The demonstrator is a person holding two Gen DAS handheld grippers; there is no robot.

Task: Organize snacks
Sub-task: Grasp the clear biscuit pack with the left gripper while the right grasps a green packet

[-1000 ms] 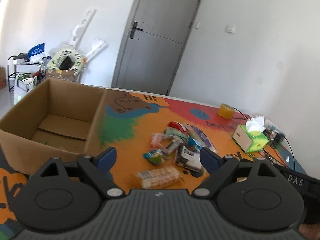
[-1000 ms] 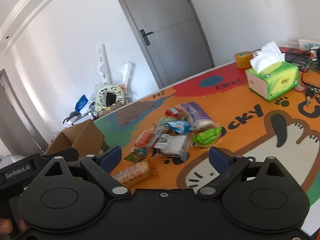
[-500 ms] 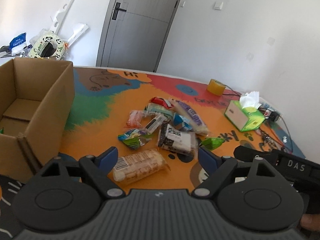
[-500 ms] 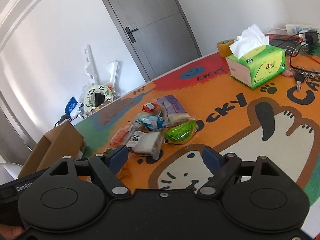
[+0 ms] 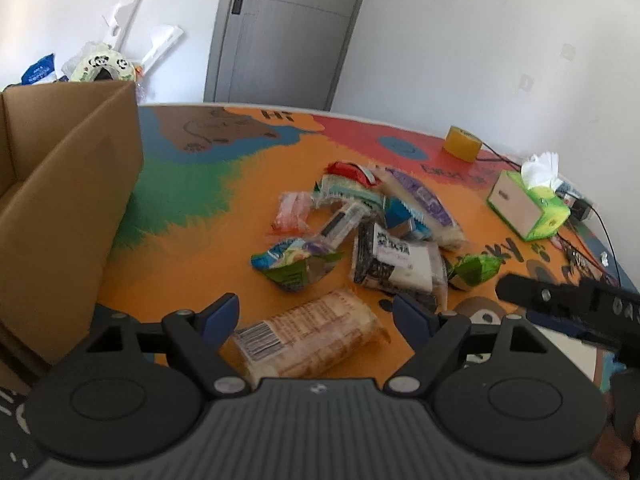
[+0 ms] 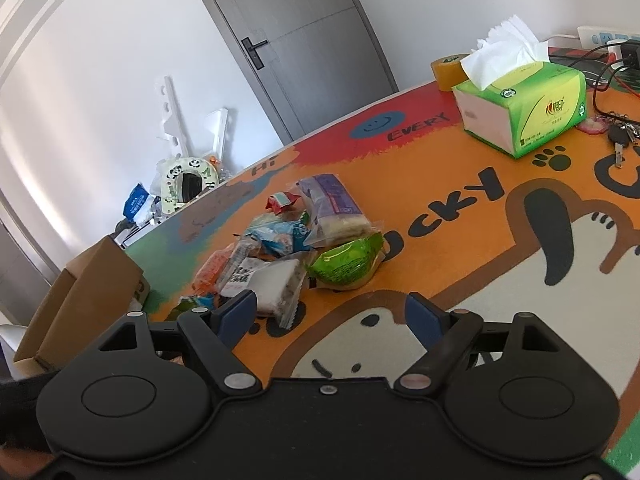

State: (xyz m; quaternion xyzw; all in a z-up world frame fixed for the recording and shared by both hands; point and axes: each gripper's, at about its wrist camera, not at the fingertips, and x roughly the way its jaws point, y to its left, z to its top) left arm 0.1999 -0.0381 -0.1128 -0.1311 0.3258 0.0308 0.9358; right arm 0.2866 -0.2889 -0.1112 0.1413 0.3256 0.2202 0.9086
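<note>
A pile of snack packets (image 5: 372,220) lies on the colourful table mat; it also shows in the right wrist view (image 6: 296,248). A clear cracker pack (image 5: 308,336) lies nearest, between the open fingers of my left gripper (image 5: 316,312), just above the mat. A black-and-white packet (image 5: 396,264) and a green packet (image 5: 476,270) lie beyond. An open cardboard box (image 5: 68,184) stands at the left. My right gripper (image 6: 330,314) is open and empty, just short of the green packet (image 6: 346,262) and the black-and-white packet (image 6: 268,280).
A green tissue box (image 6: 524,108) and a yellow tape roll (image 6: 448,70) stand at the far right of the table. Keys (image 6: 620,136) and cables (image 6: 600,60) lie beyond them. The right gripper's body (image 5: 568,304) shows in the left wrist view.
Both grippers have moved forward and down toward the snack pile. The left one turned right, away from the box, and now has the cracker pack between its fingers.
</note>
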